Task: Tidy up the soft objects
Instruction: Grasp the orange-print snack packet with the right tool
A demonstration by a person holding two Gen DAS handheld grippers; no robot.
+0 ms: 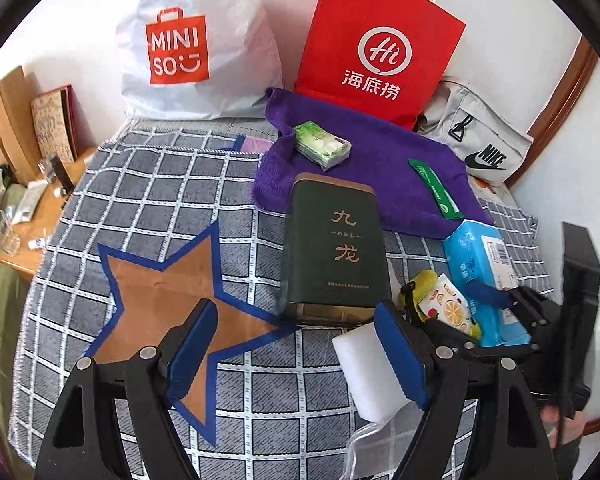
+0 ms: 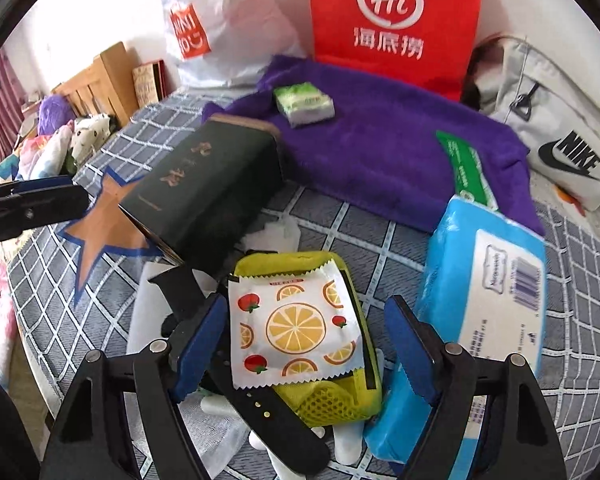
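Blue-padded, the left hand-held gripper [image 1: 296,356] fills the bottom of the left wrist view, its jaws wide apart and holding nothing, over the checked bed cover [image 1: 140,208] with its brown star. A white sponge block [image 1: 370,364] lies just beside the right-hand pad, at lower centre; the dark green tin [image 1: 334,248] stands in mid-frame, and a purple towel [image 1: 380,164] spreads above it with a small green tissue pack [image 1: 322,145] on top. Open cover lies to the left of the frame; the bed's edge drops off toward the wooden nightstand at far left. In the right wrist view, the right hand-held gripper [image 2: 306,354] also stands wide, empty, straddling a fruit-printed sachet [image 2: 296,320] that rests on a yellow mesh pouch [image 2: 328,398]; neither pad seems to press it yet. A black strap [image 2: 268,412] crosses under the pile, and the blue wipes pack [image 2: 488,292] crowds the right-hand pad. The step in hand looks like picking a soft item from this cluster. Next, the jaws should close on the sachet or pouch without snagging the strap, with little room on the right.
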